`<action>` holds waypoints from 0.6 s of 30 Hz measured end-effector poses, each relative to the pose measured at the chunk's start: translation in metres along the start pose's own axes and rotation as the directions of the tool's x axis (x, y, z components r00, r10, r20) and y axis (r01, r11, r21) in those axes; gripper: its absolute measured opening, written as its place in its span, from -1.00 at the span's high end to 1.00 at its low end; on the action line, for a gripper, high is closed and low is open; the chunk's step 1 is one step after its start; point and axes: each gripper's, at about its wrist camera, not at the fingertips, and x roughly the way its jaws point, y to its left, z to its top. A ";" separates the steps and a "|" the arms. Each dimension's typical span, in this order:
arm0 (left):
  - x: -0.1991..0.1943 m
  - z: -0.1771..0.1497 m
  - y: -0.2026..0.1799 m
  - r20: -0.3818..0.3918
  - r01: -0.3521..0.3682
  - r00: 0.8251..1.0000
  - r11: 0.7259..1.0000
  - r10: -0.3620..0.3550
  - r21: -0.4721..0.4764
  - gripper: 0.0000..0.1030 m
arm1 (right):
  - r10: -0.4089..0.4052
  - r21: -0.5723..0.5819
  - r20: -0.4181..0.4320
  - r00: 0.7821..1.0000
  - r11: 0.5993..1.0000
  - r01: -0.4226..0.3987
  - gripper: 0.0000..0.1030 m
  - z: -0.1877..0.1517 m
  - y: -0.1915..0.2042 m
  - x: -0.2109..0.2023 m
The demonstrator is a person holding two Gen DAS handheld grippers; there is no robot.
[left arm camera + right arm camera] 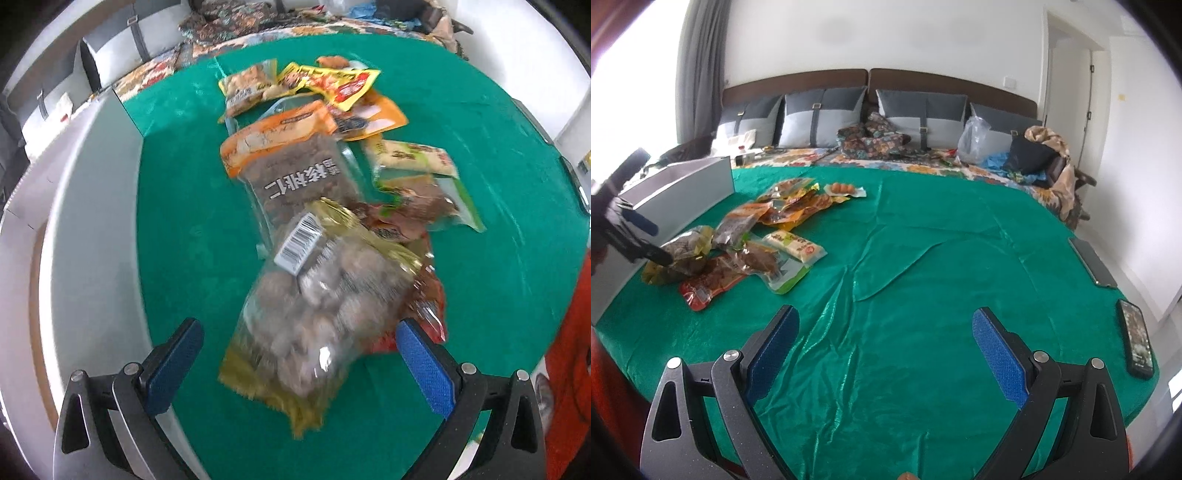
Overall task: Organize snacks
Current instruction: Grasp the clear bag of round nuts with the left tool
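Observation:
Several snack packets lie in a loose pile on a green cloth (177,236). Nearest my left gripper (299,332) is a clear and gold bag of brown balls (317,299), lying between its wide-open blue fingers. Behind it lie a walnut bag (295,173), a red packet (428,295), a green-edged packet (421,192) and yellow packets (332,81). In the right wrist view the pile (750,236) is at the left, with the left gripper (661,240) over its near end. My right gripper (886,332) is open and empty above bare green cloth (923,258).
A white box (679,184) stands left of the pile; its wall also shows in the left wrist view (88,221). Two phones (1137,339) (1093,262) lie at the cloth's right edge. Pillows (820,118), clothes and bags (975,140) lie at the far end of the bed.

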 end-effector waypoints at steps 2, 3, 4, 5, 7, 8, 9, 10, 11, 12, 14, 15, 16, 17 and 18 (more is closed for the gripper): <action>0.009 0.002 0.001 -0.003 0.008 1.000 0.999 -0.008 -0.035 -0.93 | -0.002 -0.001 -0.001 1.000 1.000 0.002 -0.87 0.000 0.000 0.000; 0.011 0.000 0.002 0.003 0.027 1.000 0.998 -0.027 -0.058 -0.62 | -0.003 -0.002 -0.001 1.000 1.000 0.003 -0.87 0.000 0.000 -0.001; 0.011 -0.003 0.001 0.014 0.037 0.999 0.996 -0.036 -0.079 -0.55 | -0.004 -0.002 -0.001 1.000 1.000 0.004 -0.88 0.000 -0.001 -0.001; 0.009 -0.006 0.000 0.033 0.026 0.999 0.995 -0.023 -0.094 -0.50 | -0.004 -0.001 -0.002 1.000 1.000 0.004 -0.88 0.000 -0.001 -0.001; 0.004 -0.018 -0.004 0.055 0.007 0.998 0.991 0.000 -0.135 -0.43 | -0.001 0.006 -0.007 1.000 1.000 0.001 -0.87 -0.001 -0.003 0.000; 0.000 -0.027 -0.007 0.063 -0.005 0.998 0.987 0.016 -0.162 -0.43 | 0.004 0.012 -0.013 1.000 1.000 -0.003 -0.87 -0.001 -0.004 0.001; -0.005 -0.037 -0.010 0.069 -0.017 0.997 0.981 0.031 -0.195 -0.43 | 0.016 0.023 -0.026 1.000 1.000 -0.015 -0.87 -0.002 -0.006 0.004; -0.011 -0.051 -0.013 0.071 -0.031 0.996 0.968 0.050 -0.249 -0.43 | 0.026 0.033 -0.037 0.999 0.999 -0.025 -0.87 -0.002 -0.008 0.006; -0.014 -0.061 -0.015 0.066 -0.041 0.996 0.956 0.062 -0.290 -0.43 | 0.043 0.050 -0.053 0.998 0.998 -0.040 -0.87 -0.004 -0.010 0.009; -0.016 -0.073 -0.016 0.059 -0.046 0.996 0.943 0.069 -0.330 -0.43 | 0.065 0.068 -0.068 0.996 0.996 -0.060 -0.87 -0.005 -0.012 0.013; -0.022 -0.091 -0.019 0.074 -0.059 0.993 0.925 0.094 -0.376 -0.43 | 0.125 0.119 -0.096 0.988 0.986 -0.114 -0.87 -0.007 -0.016 0.019; -0.025 -0.097 -0.021 0.079 -0.066 0.991 0.920 0.104 -0.386 -0.43 | 0.156 0.144 -0.106 0.982 0.980 -0.140 -0.87 -0.008 -0.019 0.022; -0.027 -0.104 -0.021 0.087 -0.077 0.989 0.914 0.121 -0.400 -0.43 | 0.183 0.162 -0.115 0.976 0.973 -0.164 -0.87 -0.007 -0.019 0.026; -0.028 -0.106 -0.019 0.091 -0.080 0.988 0.909 0.128 -0.410 -0.43 | 0.214 0.175 -0.127 0.968 0.966 -0.191 -0.87 -0.004 -0.019 0.031; -0.028 -0.110 -0.017 0.096 -0.075 0.987 0.901 0.128 -0.427 -0.43 | 0.271 0.184 -0.150 0.951 0.952 -0.243 -0.87 0.002 -0.018 0.040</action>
